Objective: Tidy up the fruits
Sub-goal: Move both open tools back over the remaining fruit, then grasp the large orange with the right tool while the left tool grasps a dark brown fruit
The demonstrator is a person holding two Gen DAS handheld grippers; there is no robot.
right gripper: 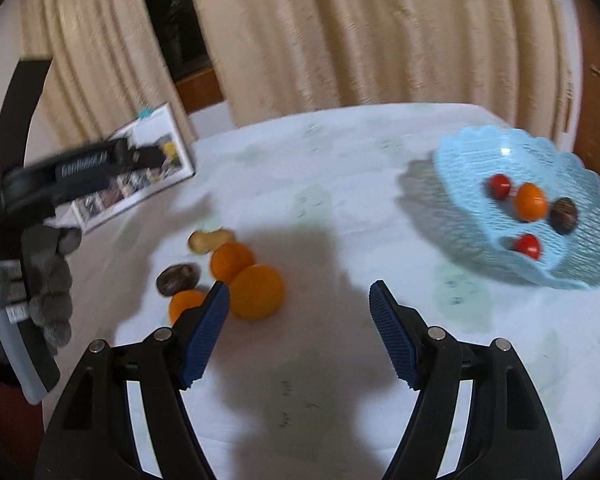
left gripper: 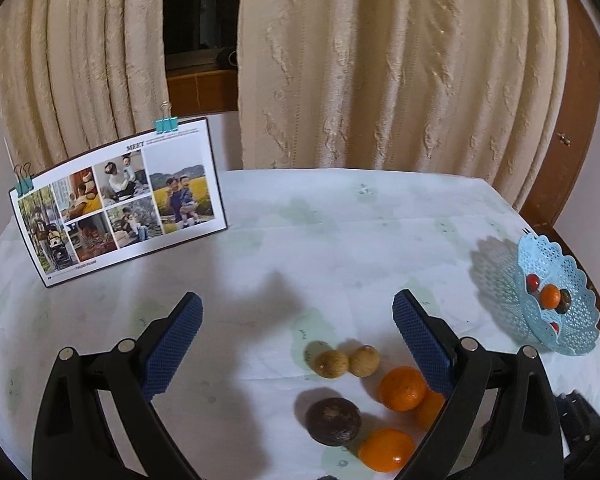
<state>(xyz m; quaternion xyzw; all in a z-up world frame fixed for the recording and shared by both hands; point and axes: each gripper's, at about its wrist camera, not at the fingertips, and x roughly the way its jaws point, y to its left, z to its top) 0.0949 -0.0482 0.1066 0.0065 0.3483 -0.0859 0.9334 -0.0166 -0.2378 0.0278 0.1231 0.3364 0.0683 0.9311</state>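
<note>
Blue lace basket [right gripper: 572,264]: far right on the table, near the edge. Holds two small red fruits, one orange one and one dark brown one, all loose in the bottom.
Basket, your L view [left gripper: 580,332]: same story, seen edge-on at the right; shadow falls on the cloth to its left.
L gripper [left gripper: 298,344]: your jaws are spread wide, nothing between the blue pads, hovering over the table.
R gripper [right gripper: 300,320]: also wide apart, empty. View is motion-blurred, so fine detail's soft.
Fruit pile, L view: sits just inside your right-hand finger. Two tan round fruits [left gripper: 346,362] side by side and touching, at the back.
Oranges: one [left gripper: 403,388] just beside the pad, another [left gripper: 387,456] nearest the camera, a third [left gripper: 430,410] partly hidden behind the finger.
Dark brown fruit [left gripper: 333,421]: left of the oranges, flattish, close to the front orange.
Fruit pile, R view: lies left of your left-hand finger; biggest orange [right gripper: 257,292] just beside the pad tip, cannot tell if touching.
Pile vs basket: well apart, bare cloth between.
Tablecloth [left gripper: 340,240]: white w/ faint green print, creased across the middle.
Photo card [left gripper: 120,200]: propped upright at back left, teal binder clips on its top edge.
Curtain [left gripper: 380,60]: cream, hangs behind the table.
Your L hand [right gripper: 48,280]: grey glove, wrapped round the other gripper's handle, at left of the R view.
</note>
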